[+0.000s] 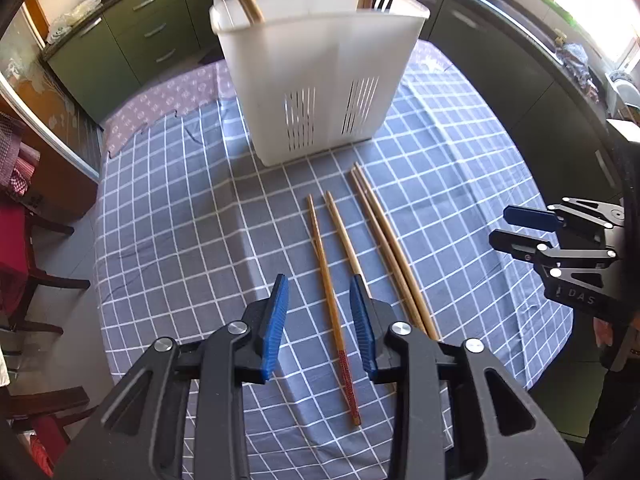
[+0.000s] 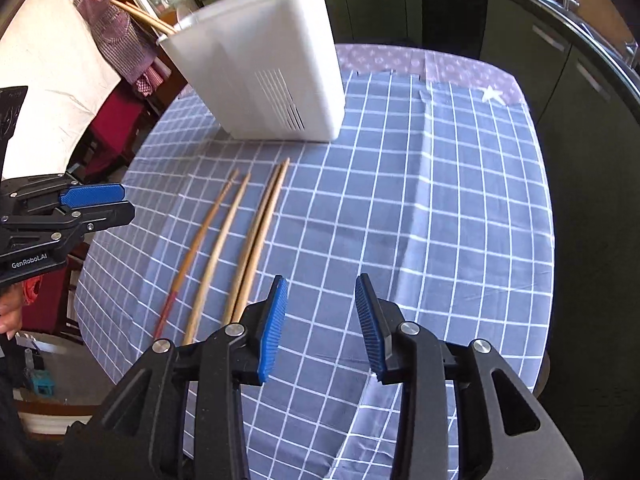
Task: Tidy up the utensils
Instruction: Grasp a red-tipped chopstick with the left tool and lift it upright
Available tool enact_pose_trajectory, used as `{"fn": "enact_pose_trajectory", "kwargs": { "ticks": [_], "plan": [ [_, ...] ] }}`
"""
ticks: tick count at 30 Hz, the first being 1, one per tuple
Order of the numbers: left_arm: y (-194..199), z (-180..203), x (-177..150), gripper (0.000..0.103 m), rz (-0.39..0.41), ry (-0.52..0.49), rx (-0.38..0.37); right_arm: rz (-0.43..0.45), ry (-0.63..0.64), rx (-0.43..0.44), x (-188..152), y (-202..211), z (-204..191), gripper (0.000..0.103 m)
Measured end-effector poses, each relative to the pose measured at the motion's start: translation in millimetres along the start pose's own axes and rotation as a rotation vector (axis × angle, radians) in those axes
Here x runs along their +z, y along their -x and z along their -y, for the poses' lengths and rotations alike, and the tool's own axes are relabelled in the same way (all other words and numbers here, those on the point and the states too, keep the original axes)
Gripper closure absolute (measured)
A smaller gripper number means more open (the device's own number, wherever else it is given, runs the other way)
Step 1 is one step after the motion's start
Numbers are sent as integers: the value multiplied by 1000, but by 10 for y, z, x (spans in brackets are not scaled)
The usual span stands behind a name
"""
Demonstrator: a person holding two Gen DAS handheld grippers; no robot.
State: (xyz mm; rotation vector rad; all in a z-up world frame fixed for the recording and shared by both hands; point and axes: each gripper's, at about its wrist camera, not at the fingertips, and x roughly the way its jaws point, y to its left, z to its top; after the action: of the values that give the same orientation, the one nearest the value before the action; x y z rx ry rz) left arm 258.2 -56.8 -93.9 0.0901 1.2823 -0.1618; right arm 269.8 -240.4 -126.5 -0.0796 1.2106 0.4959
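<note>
A white slotted utensil holder [image 1: 316, 80] stands on the checked tablecloth [image 1: 180, 216] with chopsticks and a fork sticking out of it; it also shows in the right wrist view [image 2: 260, 76]. Several wooden chopsticks lie in front of it: a red-handled one [image 1: 332, 304], a plain one [image 1: 344, 236] and a pair [image 1: 392, 248]. My left gripper [image 1: 320, 292] is open, hovering over the red-handled chopstick. My right gripper [image 2: 321, 292] is open and empty above bare cloth, right of the pair [image 2: 260, 232].
The table edge drops off at left and right. Dark green cabinets [image 1: 132, 36] line the back. A red chair [image 1: 16, 256] stands at the left. A purple cloth [image 2: 424, 64] covers the table's far end.
</note>
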Motion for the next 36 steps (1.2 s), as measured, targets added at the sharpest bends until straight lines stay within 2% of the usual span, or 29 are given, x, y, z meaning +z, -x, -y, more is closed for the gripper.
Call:
{"fn": "enact_pose_trajectory", "kwargs": {
  "ticks": [4,7,12,14,28,29,36],
  "plan": [
    [-330,-12,39,77,-91,44,6,-38,-1,-6,-33,-152,37,67],
    [-457,7,74,78,-120,56,30,-44,2,-3,-30,-195,37,66],
    [-661,1,112,86,-176,88,25,-48,14,9,-10,-233,-10,65],
    [-718,26,127,89,-183,91,24,-46,16,13,-4,-222,-15,65],
    [-933,229,379,91,-225,87,55,-41,9,12,-11,-150,38,63],
    [-942,209,384,95,-226,82,52,-42,9,11,-15,-152,37,63],
    [-877,121,370,97,-212,78,42,-48,16,10,-10,-151,-9,63]
  ]
}}
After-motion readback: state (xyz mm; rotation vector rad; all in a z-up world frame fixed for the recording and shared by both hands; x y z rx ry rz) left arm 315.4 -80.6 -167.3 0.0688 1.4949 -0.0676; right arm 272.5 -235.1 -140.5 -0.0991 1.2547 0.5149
